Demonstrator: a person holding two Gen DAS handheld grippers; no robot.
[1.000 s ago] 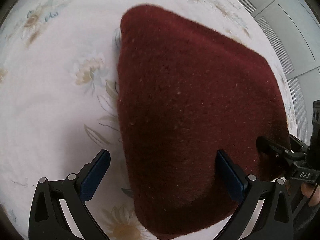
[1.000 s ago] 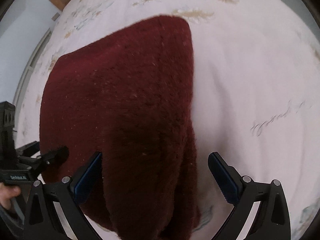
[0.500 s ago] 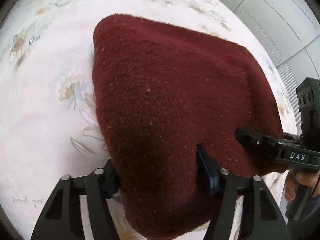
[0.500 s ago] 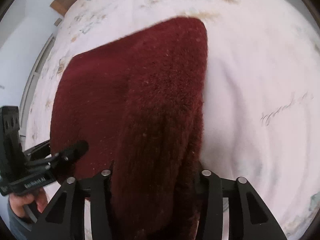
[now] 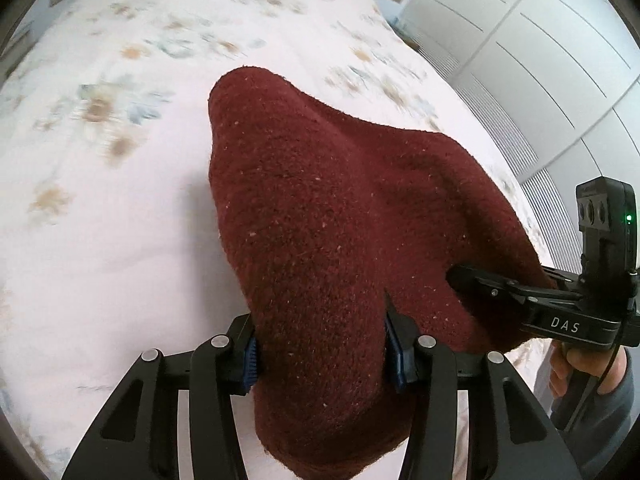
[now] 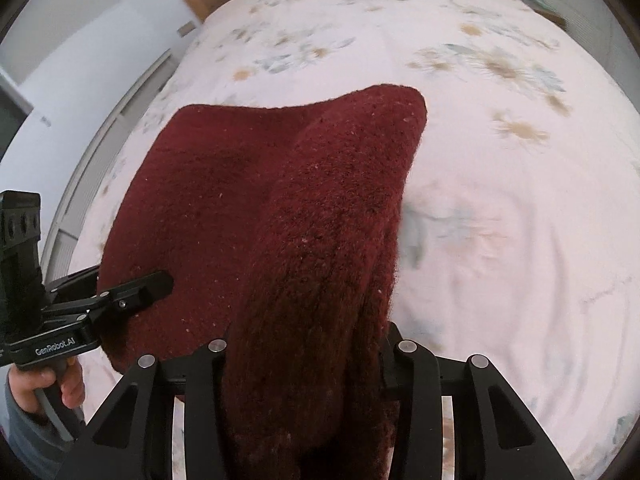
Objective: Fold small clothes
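Your left gripper [image 5: 320,354] has its blue-padded jaws clamped on a bunched edge of the dark red fuzzy knit garment [image 5: 340,240]. Your right gripper [image 6: 304,360] is clamped the same way on a thick gathered fold of the same garment [image 6: 280,220]. Each grip sits at one near corner of the cloth, with the fabric strung between the two. From your grips, the garment's near part is raised, and the rest slopes away to the white floral-print bedspread [image 5: 120,200]; how much lies flat you cannot tell. The garment sits towards the near edge of the bed. White panelled wardrobe doors [image 5: 540,60] stand beyond the bed's right edge.
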